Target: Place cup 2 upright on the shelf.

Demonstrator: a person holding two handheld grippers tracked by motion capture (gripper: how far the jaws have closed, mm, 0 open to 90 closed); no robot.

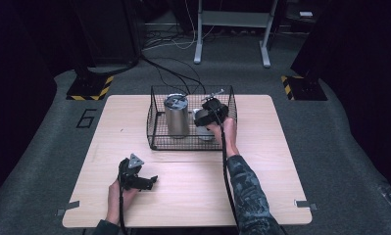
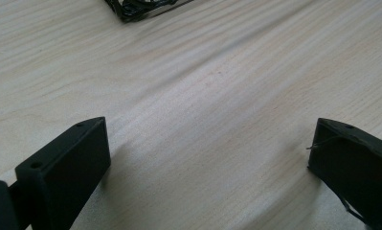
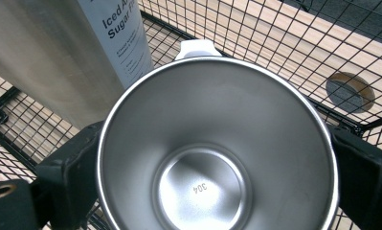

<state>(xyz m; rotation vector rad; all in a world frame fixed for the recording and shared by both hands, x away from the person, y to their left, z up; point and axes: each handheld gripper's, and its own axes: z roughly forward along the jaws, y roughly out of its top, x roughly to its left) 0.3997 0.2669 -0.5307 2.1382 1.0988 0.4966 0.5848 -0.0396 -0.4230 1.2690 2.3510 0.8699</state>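
Note:
A black wire basket [image 1: 156, 122] stands at the back middle of the wooden table [image 1: 261, 161]. Inside it is a tall silver canister [image 1: 176, 117] with a lid. My right gripper [image 1: 205, 123] reaches down into the basket, to the right of the canister. In the right gripper view its jaws press both sides of a steel cup [image 3: 212, 158] with a white handle [image 3: 198, 47], close to the labelled canister [image 3: 50, 57]. My left gripper [image 1: 150, 181] lies on the table at the front left. It is open, with bare wood between its fingers [image 2: 73, 163].
The basket's mesh wall [image 3: 275, 43] rises close behind the cup, and a round hole [image 3: 350, 92] in the tabletop shows through it. A basket corner [image 2: 140, 7] lies ahead of the left gripper. Dark floor with cables [image 1: 173, 73] and a desk frame lies beyond the table.

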